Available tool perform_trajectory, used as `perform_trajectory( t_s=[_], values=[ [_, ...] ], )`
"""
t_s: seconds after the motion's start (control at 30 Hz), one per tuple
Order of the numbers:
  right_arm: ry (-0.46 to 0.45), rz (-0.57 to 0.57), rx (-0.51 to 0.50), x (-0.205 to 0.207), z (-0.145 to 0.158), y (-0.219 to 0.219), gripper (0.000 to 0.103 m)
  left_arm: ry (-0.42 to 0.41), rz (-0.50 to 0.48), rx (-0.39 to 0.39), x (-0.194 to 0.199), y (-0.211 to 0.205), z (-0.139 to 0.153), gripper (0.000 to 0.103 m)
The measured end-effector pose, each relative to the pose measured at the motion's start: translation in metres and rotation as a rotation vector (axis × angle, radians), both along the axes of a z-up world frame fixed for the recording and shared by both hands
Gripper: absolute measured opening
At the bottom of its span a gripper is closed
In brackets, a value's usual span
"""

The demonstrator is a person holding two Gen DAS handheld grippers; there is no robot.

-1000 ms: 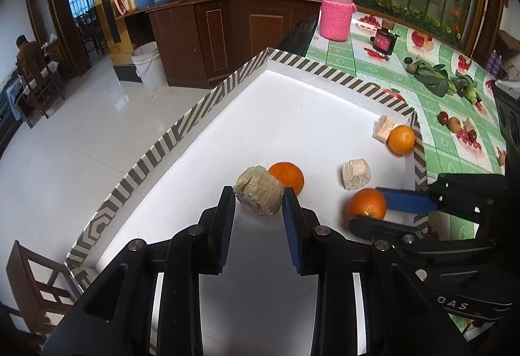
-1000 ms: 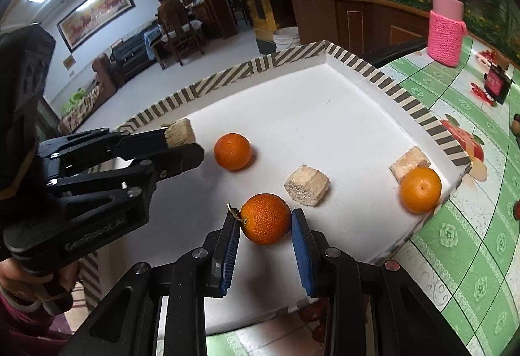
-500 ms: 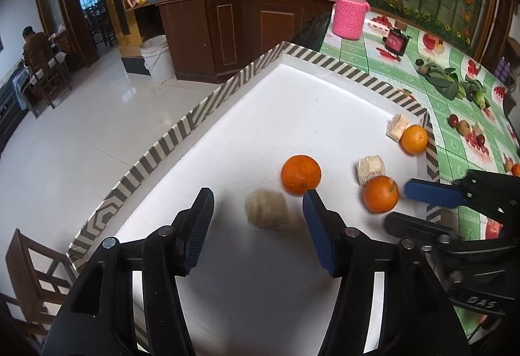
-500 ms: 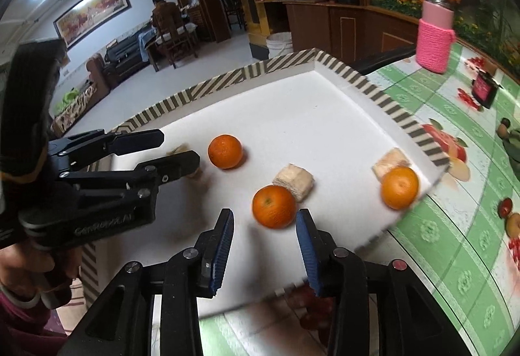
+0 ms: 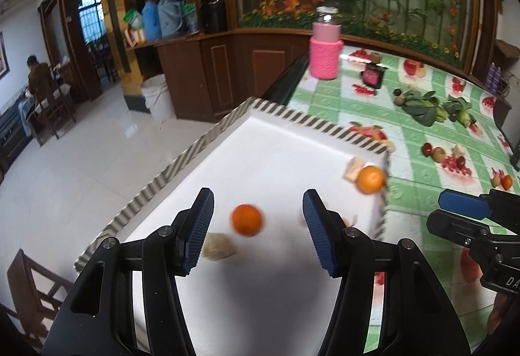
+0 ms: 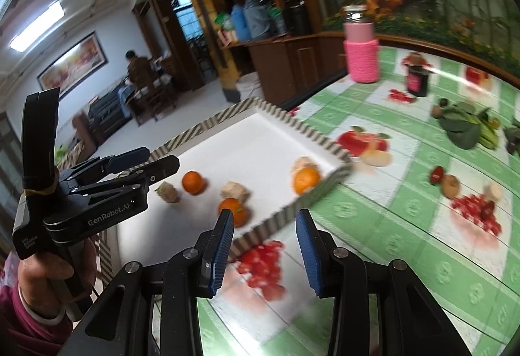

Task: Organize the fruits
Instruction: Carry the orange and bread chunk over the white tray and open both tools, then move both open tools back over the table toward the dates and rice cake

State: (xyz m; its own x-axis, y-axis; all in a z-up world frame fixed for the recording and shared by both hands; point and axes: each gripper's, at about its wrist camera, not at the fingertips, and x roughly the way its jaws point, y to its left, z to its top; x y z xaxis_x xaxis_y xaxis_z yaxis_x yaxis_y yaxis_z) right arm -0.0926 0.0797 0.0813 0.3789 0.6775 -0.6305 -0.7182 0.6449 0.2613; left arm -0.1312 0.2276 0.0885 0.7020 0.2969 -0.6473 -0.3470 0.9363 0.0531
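Observation:
A white tray with a striped rim point(image 5: 292, 115) holds three oranges and three beige chunks. In the left wrist view my left gripper point(image 5: 258, 203) hangs open above the tray, nothing between its fingers. One orange point(image 5: 246, 219) and a beige chunk point(image 5: 217, 245) lie below it. Another orange point(image 5: 370, 178) sits in the tray's right corner. My right gripper point(image 6: 264, 226) is open and bare over the tray's near rim point(image 6: 276, 226), with an orange point(image 6: 234, 211) just beyond its left finger. The left gripper point(image 6: 159, 159) shows at the left of the right wrist view.
A green fruit-print tablecloth point(image 6: 390, 226) covers the table to the right of the tray. A bottle in a pink knitted sleeve point(image 5: 326, 53) and a small dark jar point(image 6: 417, 81) stand at the back. A wooden chair point(image 5: 29, 287) is off the tray's left edge.
Both grippers opened and drew back and up. The left let go of the beige chunk and the right let go of the orange; both pieces now lie on the tray.

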Motion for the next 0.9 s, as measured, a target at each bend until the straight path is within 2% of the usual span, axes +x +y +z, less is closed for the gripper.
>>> perform_trajectory(
  t_s=[0.13,0.23,0.5,0.6,0.67,0.9],
  values=[
    [-0.021,-0.074,-0.032,0.002,0.000,-0.027,0.038,0.000,-0.046,-0.029,0.012,-0.022,0.002,0.057],
    [-0.028,-0.117,-0.024,0.005,0.001,-0.051,0.038,-0.010,-0.078,-0.011,0.019,-0.042,0.005,0.057],
    [-0.026,-0.257,-0.013,0.010,0.000,-0.118,0.039,0.011,-0.179,-0.035,0.038,-0.086,0.001,0.059],
    [-0.016,-0.317,-0.040,0.013,-0.003,-0.141,0.039,0.029,-0.226,-0.085,0.051,-0.100,-0.003,0.060],
    [-0.016,-0.350,-0.045,0.014,-0.004,-0.156,0.039,0.034,-0.245,-0.090,0.056,-0.108,-0.005,0.060],
    [-0.002,-0.381,-0.056,0.025,-0.012,-0.181,0.039,0.095,-0.322,-0.131,0.089,-0.136,-0.020,0.059]
  ],
)
